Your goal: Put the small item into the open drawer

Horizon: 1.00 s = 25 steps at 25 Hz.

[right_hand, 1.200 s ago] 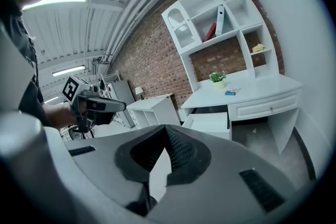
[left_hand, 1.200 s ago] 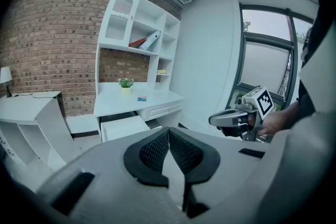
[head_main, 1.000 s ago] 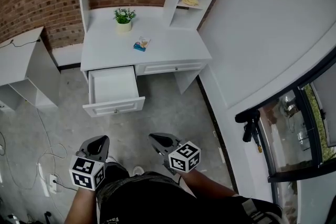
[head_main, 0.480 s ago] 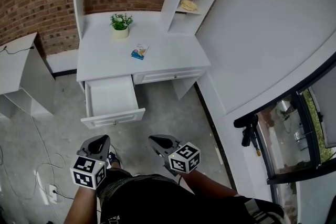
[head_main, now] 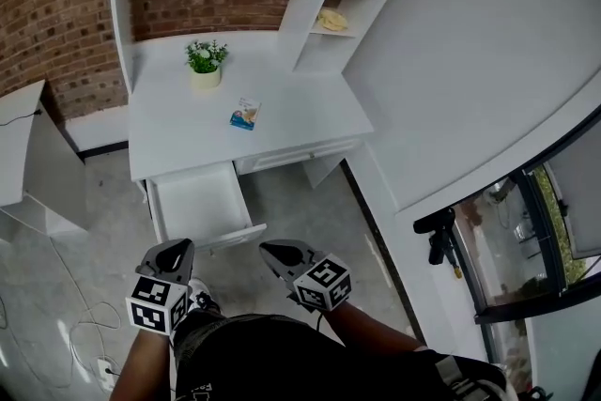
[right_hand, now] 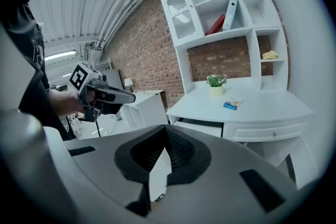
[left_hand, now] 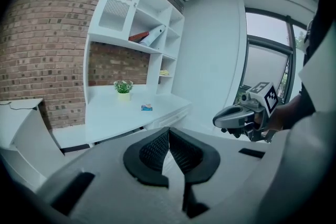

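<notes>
The small item (head_main: 245, 114), a blue packet, lies flat on the white bench (head_main: 310, 103) in the upper middle of the head view, just below and to the right of a potted plant (head_main: 205, 63). The open drawer (head_main: 192, 202) juts out from under the bench's left end, at the lower left of the packet and apart from it.

Both grippers sit low in the frame, over the grey floor (head_main: 300, 202) and well apart from the packet. The left gripper (head_main: 175, 251) shows at the lower left, just below the drawer's front in the picture. In its own view the two black pads meet, gripping nothing. The right gripper (head_main: 275, 252) shows beside it toward the centre, its jaws likewise pressed together and empty.

A brick wall (head_main: 56, 14) fills the upper left.
</notes>
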Motion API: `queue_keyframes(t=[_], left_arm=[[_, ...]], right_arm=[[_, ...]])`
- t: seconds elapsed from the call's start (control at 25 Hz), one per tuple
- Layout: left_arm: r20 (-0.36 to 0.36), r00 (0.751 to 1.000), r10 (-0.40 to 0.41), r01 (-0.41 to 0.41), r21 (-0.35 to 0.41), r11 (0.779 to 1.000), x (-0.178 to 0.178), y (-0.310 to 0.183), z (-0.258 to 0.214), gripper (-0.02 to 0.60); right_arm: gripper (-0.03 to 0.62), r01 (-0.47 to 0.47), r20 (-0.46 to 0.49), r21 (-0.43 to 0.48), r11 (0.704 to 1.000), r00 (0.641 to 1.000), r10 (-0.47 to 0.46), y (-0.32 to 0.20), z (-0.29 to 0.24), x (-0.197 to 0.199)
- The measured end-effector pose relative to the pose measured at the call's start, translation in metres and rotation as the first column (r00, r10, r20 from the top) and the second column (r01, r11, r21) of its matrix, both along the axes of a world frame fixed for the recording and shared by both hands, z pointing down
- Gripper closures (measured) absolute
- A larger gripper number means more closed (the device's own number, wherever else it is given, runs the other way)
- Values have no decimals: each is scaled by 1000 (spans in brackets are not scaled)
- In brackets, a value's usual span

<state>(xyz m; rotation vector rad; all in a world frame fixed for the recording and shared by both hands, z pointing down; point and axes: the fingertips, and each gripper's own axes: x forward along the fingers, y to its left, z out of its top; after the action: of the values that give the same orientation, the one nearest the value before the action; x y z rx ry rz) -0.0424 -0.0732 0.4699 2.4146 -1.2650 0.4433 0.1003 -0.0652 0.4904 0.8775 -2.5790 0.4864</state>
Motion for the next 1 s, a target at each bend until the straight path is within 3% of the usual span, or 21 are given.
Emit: queue_keyframes(t=[0.44, 0.68, 1.0], left_arm=[[3, 997, 73, -73, -19, 997, -59, -95, 12, 563], [-2, 994, 109, -109, -12, 994, -74, -131, 16, 563], [-6, 996, 90, -90, -57, 994, -77, -144, 32, 563]], right_arm=[[588, -156, -45, 1, 988, 987, 156, -100, 6, -37], [588, -205, -72, 30, 978, 976, 207, -142, 6, -49], [588, -211, -85, 35, 977, 973, 213, -196, 9, -52]])
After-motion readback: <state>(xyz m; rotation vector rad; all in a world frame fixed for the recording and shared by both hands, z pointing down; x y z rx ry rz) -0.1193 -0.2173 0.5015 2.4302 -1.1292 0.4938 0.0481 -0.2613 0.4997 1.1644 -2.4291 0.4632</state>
